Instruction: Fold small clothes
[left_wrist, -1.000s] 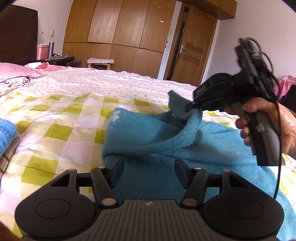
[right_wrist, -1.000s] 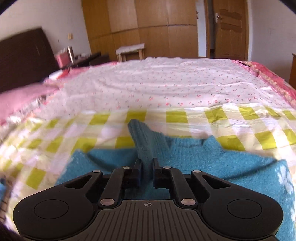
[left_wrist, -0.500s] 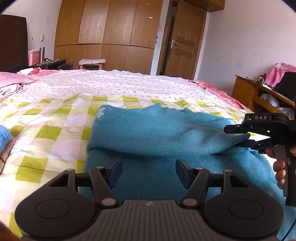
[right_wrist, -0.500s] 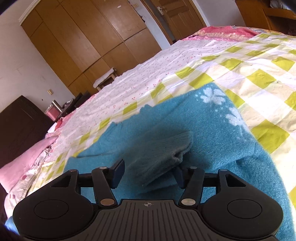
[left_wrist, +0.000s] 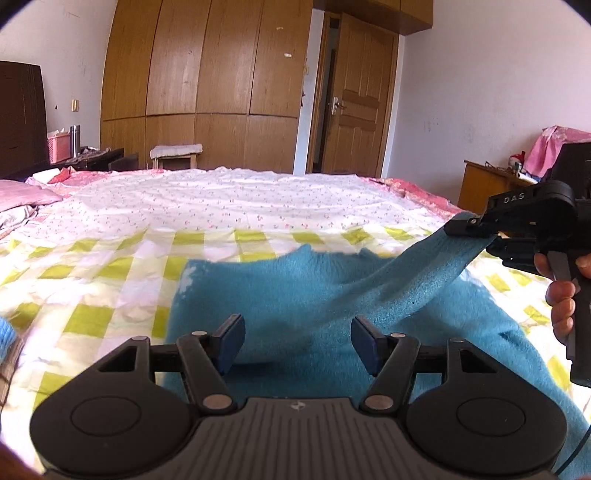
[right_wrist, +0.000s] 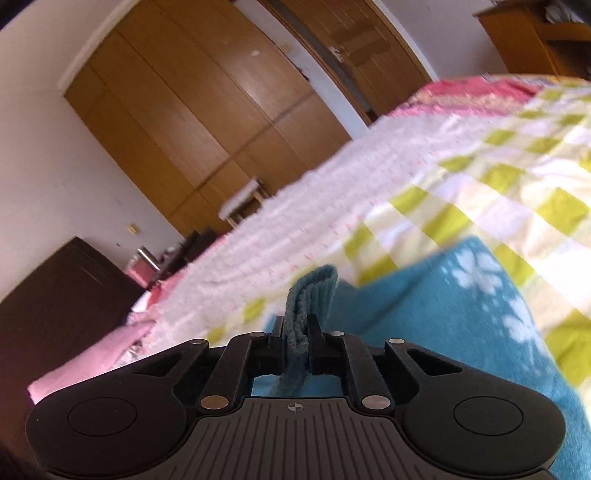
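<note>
1. Bed fills both views, w/ yellow-green check sheet near, floral sheet far. One teal sweater lies flat on the check part, near & centre-right.
2. Surroundings: wood wardrobe on far wall, door right of it, small stool at bed's far edge, dark headboard far left, pink pillow left. Nothing sits between either tool and the sweater.
3. Left gripper: fingers spread wide, holding nothing, low over sweater's near edge; can't tell if touching.
4. Right gripper: fingers nearly closed, pinching the sweater's sleeve cuff, which sticks up past the tips.
5. Left view only: right gripper from the side at far right, hand on its handle, sleeve pulled up off the body in a taut slope to the right; also pink cloth on a wood cabinet far right, bit of light-blue knit at left edge.
6. Right view only: white flower pattern on sweater, cuff ribbing close up; view tilted & blurry.
7. Count: 1 sweater, 2 grippers, 1 hand seen, 1 stool, 1 door.
</note>
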